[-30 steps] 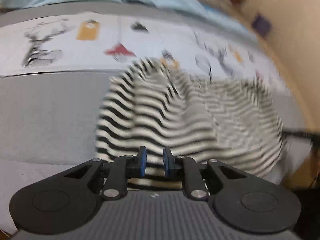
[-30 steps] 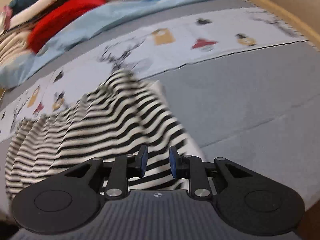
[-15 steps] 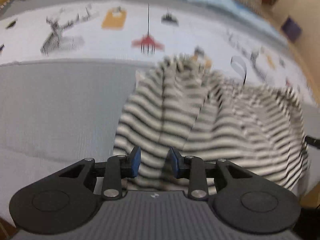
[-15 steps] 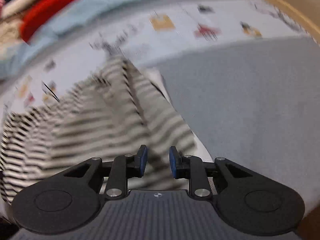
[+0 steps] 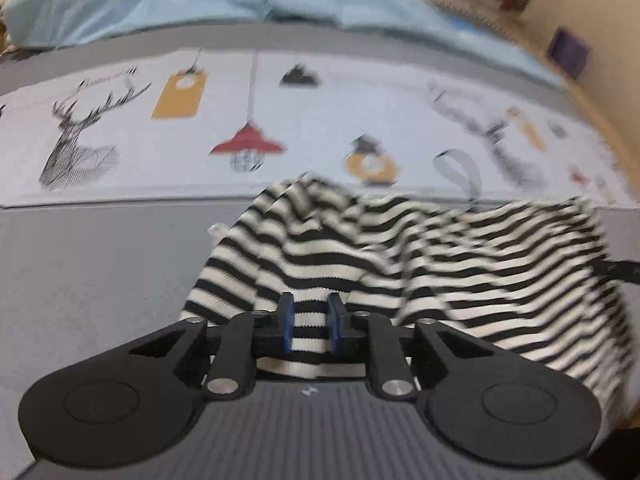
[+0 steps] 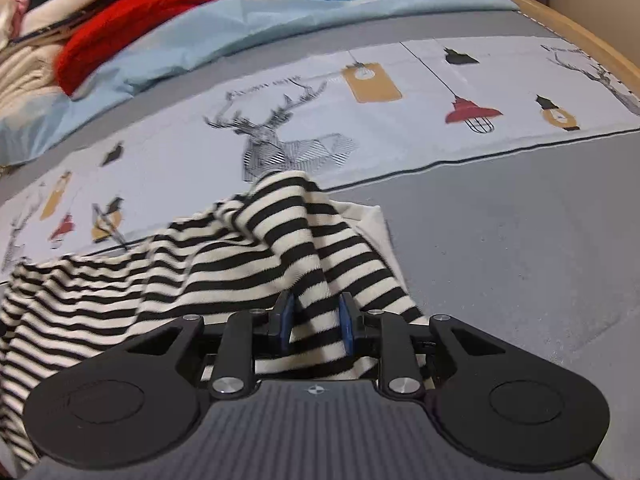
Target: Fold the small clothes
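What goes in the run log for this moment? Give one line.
step: fold | left gripper: closing on shirt | right gripper: shut on shirt | shirt: bunched on bed

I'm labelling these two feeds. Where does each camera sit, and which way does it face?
Left wrist: on the left gripper, looking down its closing jaws at the striped top between them; no hand visible.
Right wrist: on the right gripper, jaws gripping the top's other side; no hand visible.
Shared: the top, the printed sheet, the blue cover.
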The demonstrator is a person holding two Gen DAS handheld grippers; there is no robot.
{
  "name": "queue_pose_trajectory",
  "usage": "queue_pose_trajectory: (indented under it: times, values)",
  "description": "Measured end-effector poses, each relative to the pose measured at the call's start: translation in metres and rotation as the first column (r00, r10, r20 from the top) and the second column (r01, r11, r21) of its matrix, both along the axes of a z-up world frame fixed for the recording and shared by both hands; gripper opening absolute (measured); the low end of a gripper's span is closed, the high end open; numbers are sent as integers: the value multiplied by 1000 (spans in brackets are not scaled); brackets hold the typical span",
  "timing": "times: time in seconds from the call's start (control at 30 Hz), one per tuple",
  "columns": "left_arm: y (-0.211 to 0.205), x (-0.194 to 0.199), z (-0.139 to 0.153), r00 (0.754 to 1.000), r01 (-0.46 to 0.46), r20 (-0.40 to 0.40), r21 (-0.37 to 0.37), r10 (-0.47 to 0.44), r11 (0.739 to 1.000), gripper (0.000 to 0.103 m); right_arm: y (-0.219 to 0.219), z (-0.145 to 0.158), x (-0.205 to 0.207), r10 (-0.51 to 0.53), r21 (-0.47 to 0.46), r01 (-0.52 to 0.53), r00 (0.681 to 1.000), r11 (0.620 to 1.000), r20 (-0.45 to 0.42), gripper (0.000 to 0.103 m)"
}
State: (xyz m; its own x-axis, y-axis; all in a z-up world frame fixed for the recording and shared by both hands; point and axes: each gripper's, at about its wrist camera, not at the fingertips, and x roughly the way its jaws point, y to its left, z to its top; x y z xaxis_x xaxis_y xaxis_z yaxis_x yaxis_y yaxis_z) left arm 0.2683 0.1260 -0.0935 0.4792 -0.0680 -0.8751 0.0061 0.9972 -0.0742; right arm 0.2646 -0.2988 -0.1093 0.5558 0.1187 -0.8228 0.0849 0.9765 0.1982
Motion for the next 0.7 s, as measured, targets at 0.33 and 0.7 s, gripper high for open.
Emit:
queue_pose_trajectory:
  times: [0.33,0.7]
  values:
    - [27,10,-15,992,-105,-68,36,107,994,13,-5,-18,16,-45,-26,43,997,999,-68,26]
    - [51,-34,38,982,-149,115,-26,151,989,20,-7,8,-7,-83,-20,83,997,996,8,28]
